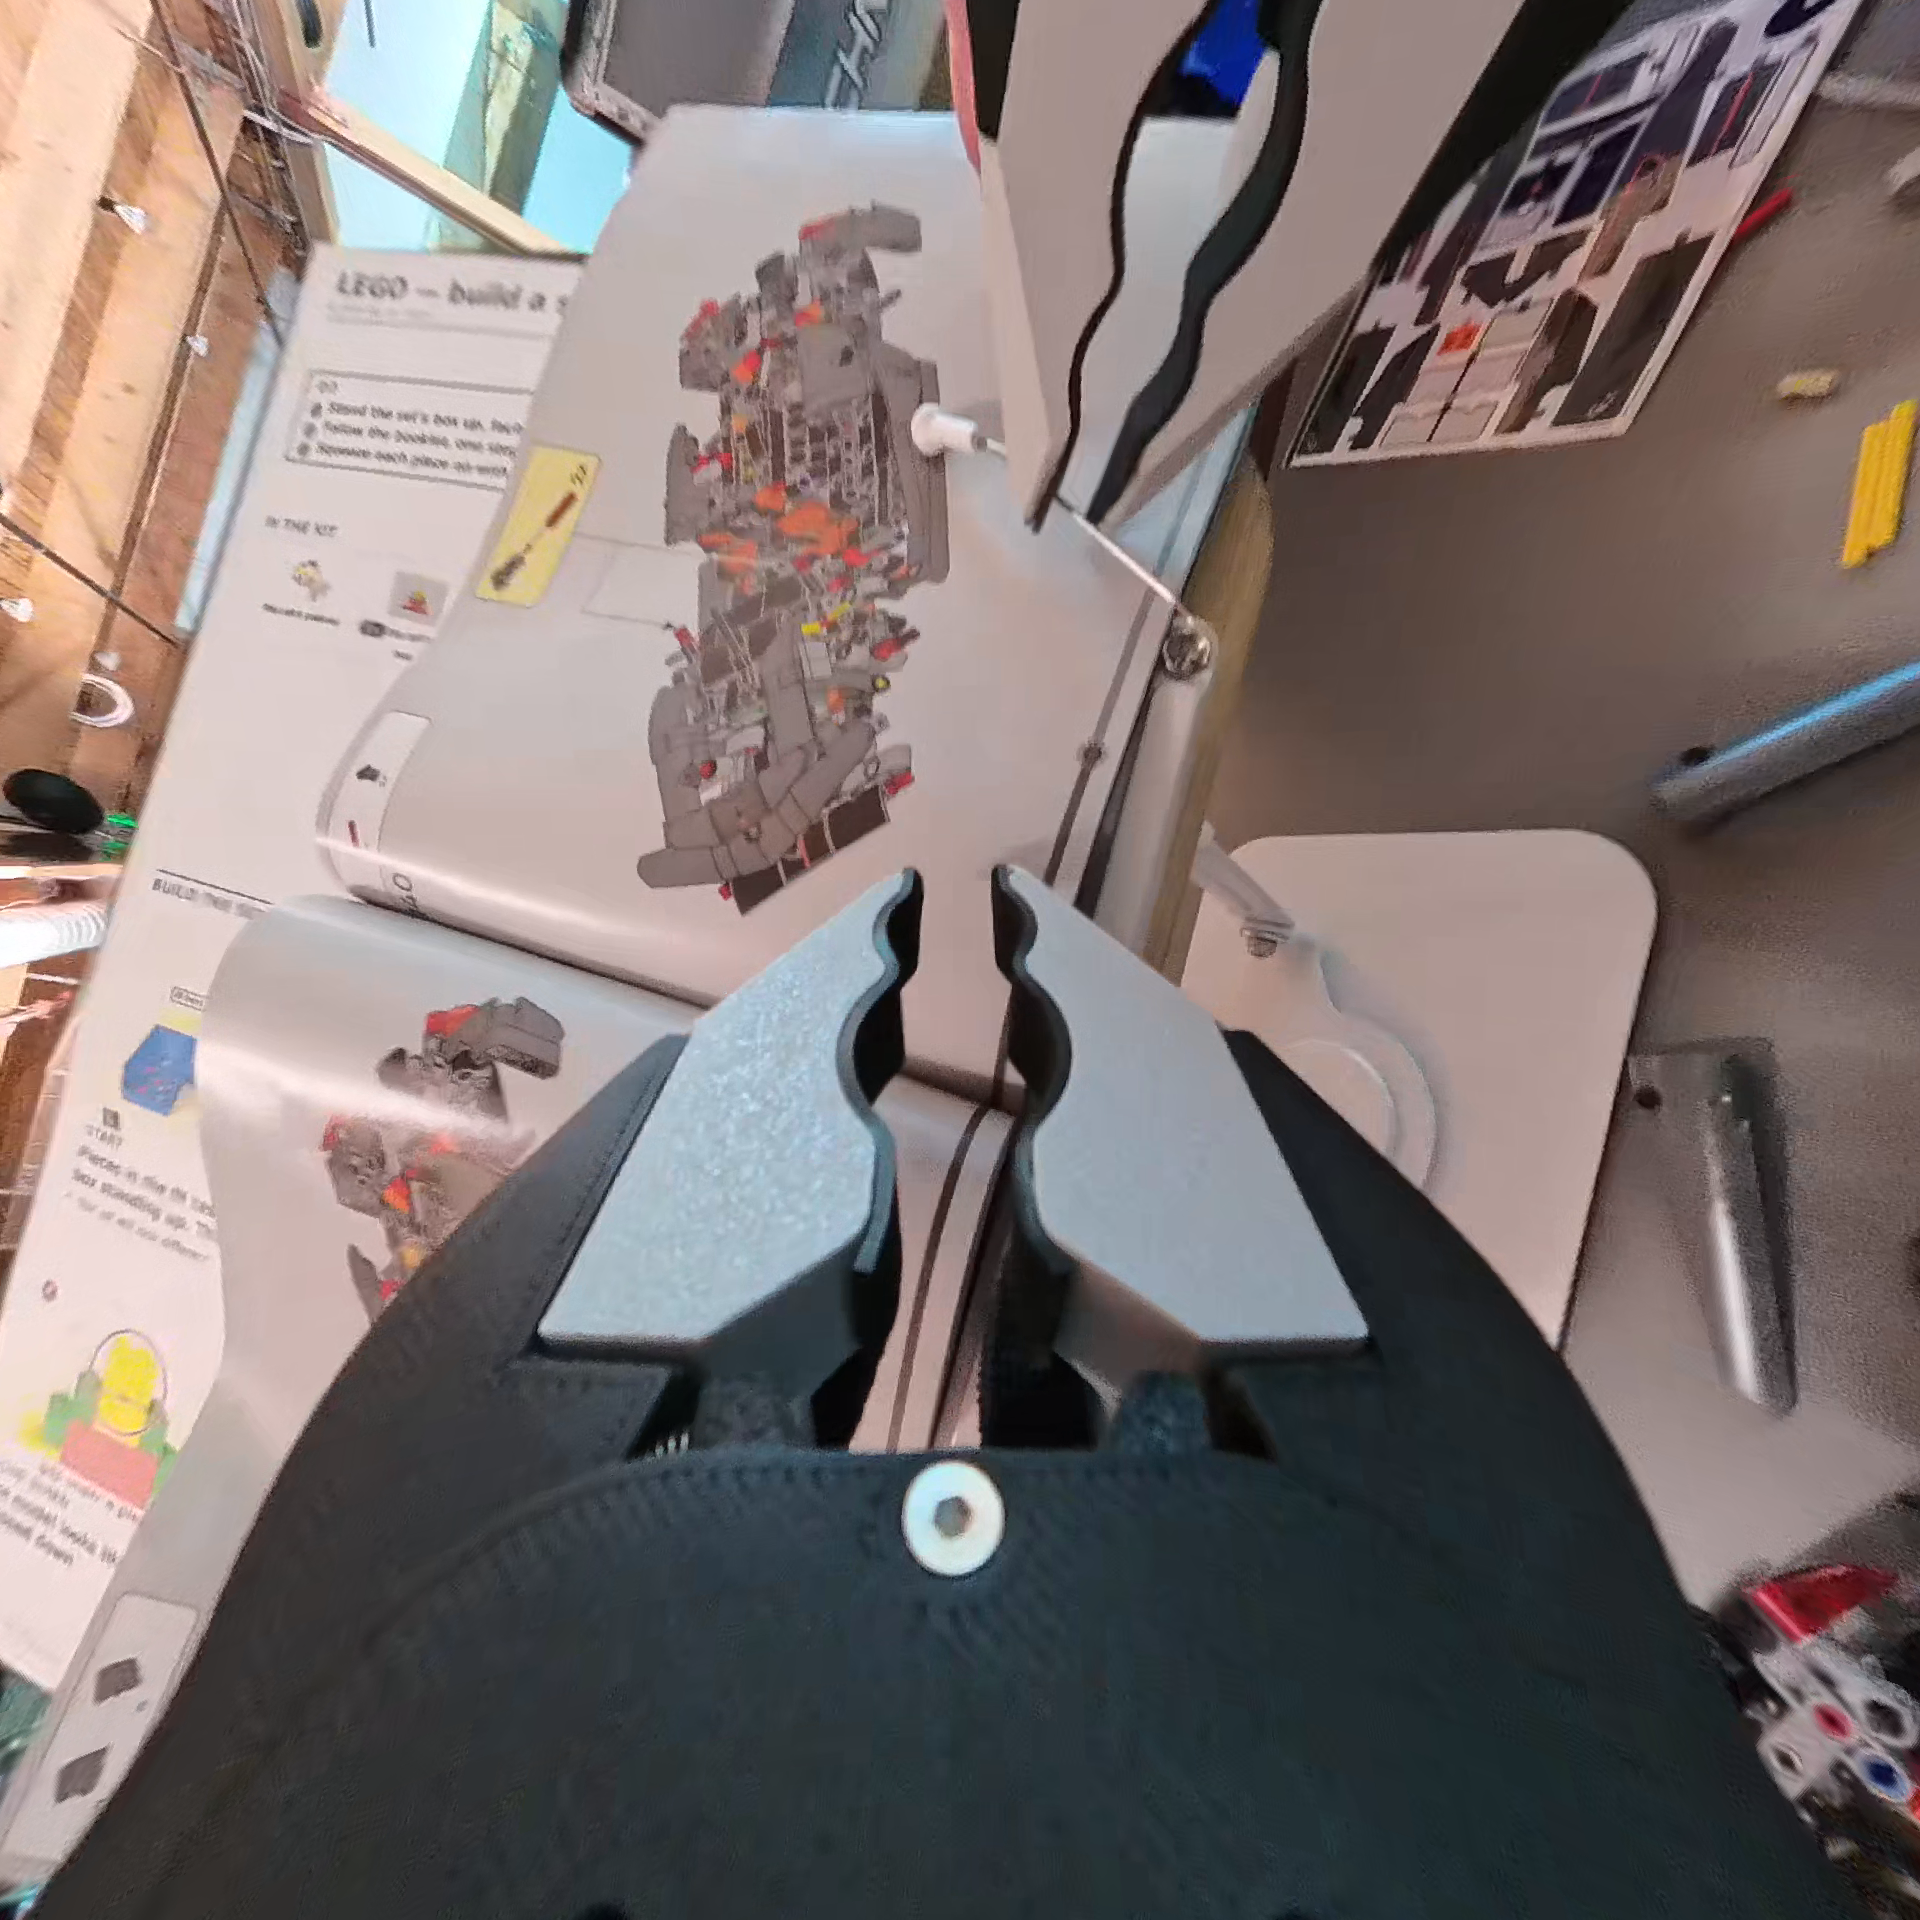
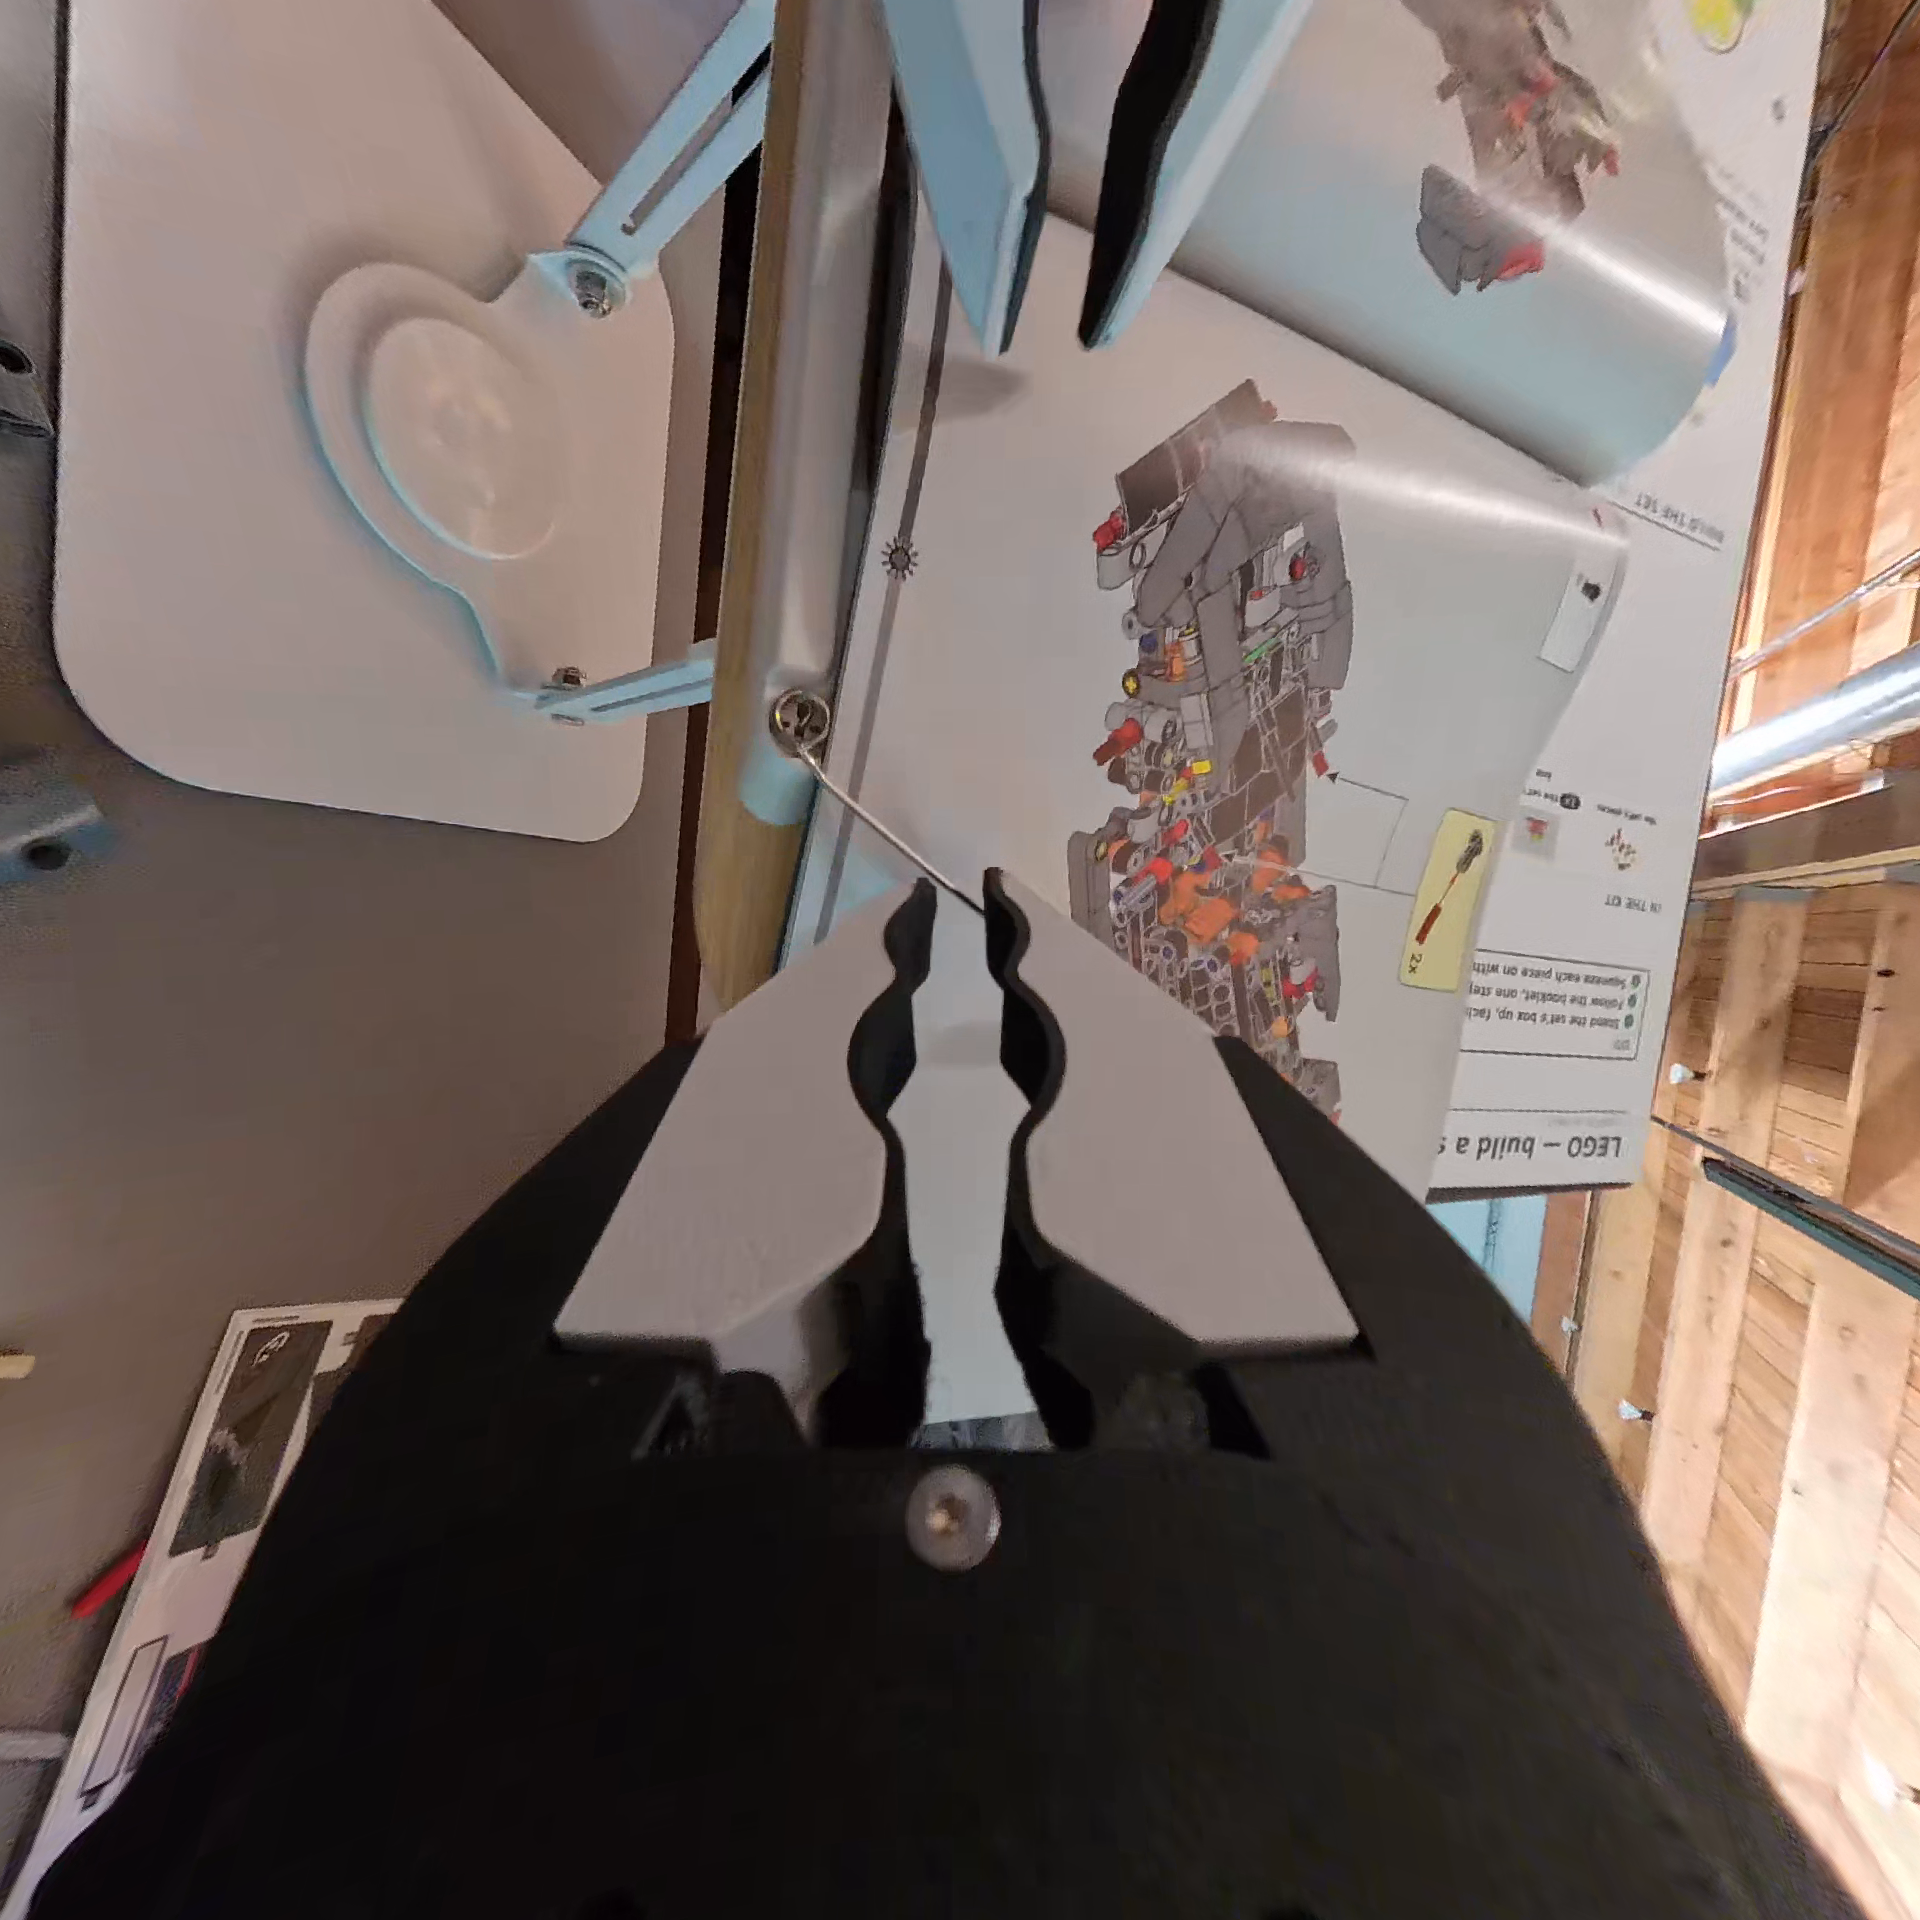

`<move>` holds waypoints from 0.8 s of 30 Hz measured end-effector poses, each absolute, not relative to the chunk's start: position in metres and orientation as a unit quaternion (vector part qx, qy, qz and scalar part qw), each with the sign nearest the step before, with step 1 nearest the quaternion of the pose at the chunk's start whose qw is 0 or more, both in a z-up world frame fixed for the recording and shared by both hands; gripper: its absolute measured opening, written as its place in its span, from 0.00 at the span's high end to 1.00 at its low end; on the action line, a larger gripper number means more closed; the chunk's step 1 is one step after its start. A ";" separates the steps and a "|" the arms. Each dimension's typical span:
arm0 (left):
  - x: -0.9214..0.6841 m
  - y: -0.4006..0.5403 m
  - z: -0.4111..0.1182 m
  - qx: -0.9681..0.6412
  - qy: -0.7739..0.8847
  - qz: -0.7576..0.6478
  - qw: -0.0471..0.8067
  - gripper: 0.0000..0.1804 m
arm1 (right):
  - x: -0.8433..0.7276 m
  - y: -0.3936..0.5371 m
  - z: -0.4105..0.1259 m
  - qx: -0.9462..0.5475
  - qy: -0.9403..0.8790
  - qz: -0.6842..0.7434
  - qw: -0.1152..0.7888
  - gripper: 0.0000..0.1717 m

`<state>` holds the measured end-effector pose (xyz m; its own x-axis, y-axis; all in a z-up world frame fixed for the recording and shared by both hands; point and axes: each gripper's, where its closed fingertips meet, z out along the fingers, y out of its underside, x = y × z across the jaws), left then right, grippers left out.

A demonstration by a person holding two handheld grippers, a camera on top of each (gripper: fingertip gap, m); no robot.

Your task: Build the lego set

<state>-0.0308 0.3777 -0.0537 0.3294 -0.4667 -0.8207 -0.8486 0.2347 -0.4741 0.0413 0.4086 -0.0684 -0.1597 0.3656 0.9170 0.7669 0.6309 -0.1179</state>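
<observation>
Open booklet (image 1: 582, 727) propped upright on a stand, glossy pages curling outward, printed with grey, red and orange build diagrams. Likely light, thin and floppy; slick on the face, easy to crease or tear, so best taken by a free page edge or corner, pinched flat and not pulled hard. Pinned near its bottom edge by a thin wire (image 2: 883, 831) hinged on a screw at the stand's ledge (image 2: 727, 883); probably springy, stiff enough to swing aside from its free end. Right gripper (image 2: 956, 883) poised at that free end, jaws nearly closed with a slim gap left, wire crossing just in front of the tips, no pad seen pressing on it, nothing held. Left gripper (image 1: 956, 883) just beside the same page, farther along the bottom edge, jaws also narrowly parted, bare page showing through the gap, nothing held. Both grippers near each other, fingers aimed at the page. Below the ledge, a white base plate (image 1: 1455, 987) with slotted arms, flat on a grey table (image 1: 1455, 623). On the table, well apart from the booklet: a sticker sheet (image 1: 1558, 260), yellow pieces (image 1: 1881, 488), a metal tube (image 1: 1787, 748), a part-built brick model (image 1: 1829, 1714). Behind the booklet, a large printed poster (image 1: 416, 343) carrying a toy-brick heading, lists and small pictures; wording legible in part, not repeated here. Yellow callout box on the page, with a red-and-black part and a count.
</observation>
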 end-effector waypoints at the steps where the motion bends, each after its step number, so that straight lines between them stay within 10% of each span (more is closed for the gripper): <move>1: -0.033 0.380 -0.057 -0.596 0.554 0.170 0.557 0.94 | 0.040 0.408 -0.069 -0.379 -0.740 -0.194 0.521 0.98; 18: -0.036 0.390 -0.054 -0.584 0.543 0.186 0.574 0.95 | 0.055 0.375 -0.110 -0.483 -0.735 -0.103 0.465 0.99; 24: -0.039 0.392 -0.043 -0.573 0.542 0.209 0.578 0.94 | 0.069 0.377 -0.037 -0.519 -0.645 -0.004 0.561 0.76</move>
<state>-0.0392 0.3924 -0.0435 0.3255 -0.3789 -0.8663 -0.8627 0.2560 -0.4361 0.0692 0.3774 -0.0370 0.1686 0.6645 0.7280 0.6734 0.4618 -0.5774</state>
